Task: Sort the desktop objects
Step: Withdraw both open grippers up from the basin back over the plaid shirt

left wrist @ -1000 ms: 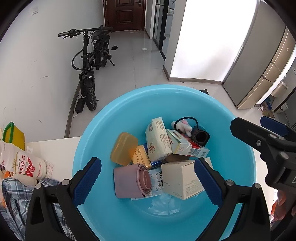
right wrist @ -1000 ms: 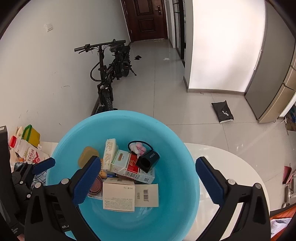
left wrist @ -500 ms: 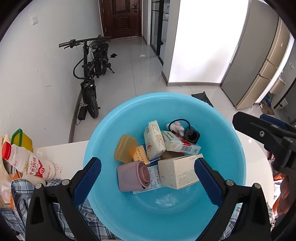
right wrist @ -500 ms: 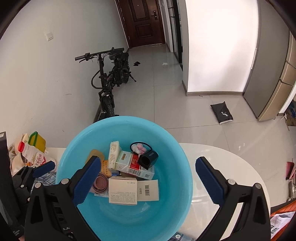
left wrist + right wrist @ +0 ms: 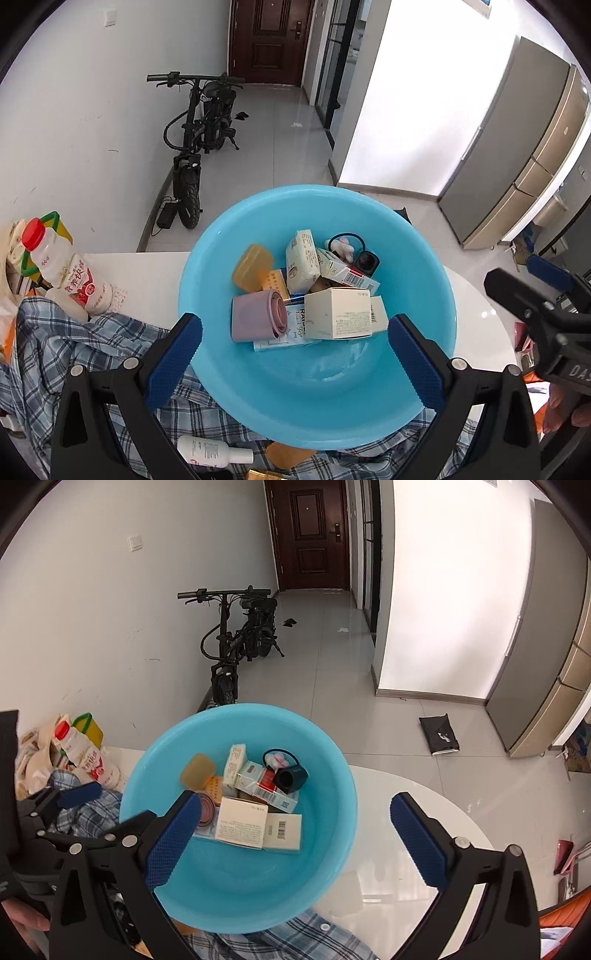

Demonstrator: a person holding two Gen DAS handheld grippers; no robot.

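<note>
A light-blue basin (image 5: pixel 332 398) holds several small things: a white carton (image 5: pixel 338 314), a mauve folding cup (image 5: pixel 256 319), an orange case (image 5: pixel 251 267), a tissue pack (image 5: pixel 301 260), a red and teal box (image 5: pixel 347 273) and a black cap (image 5: pixel 367 262). My left gripper (image 5: pixel 293 354) hovers open over the basin's near side, touching nothing. In the right wrist view the same basin (image 5: pixel 258 886) sits low and left, the white carton (image 5: pixel 242 821) inside it. My right gripper (image 5: pixel 295 842) is open above the basin's right rim and holds nothing.
The basin rests on a blue plaid shirt (image 5: pixel 74 350) spread over a white table (image 5: pixel 424 830). A red-capped drink bottle (image 5: pixel 74 273) and bags lie at the left. A white tube (image 5: pixel 210 452) pokes out under the basin. A bicycle (image 5: pixel 199 140) stands beyond.
Both grippers have drawn back and up from the basin, so it looks smaller and farther. The plaid shirt and the table have come into view. Both stay open.
</note>
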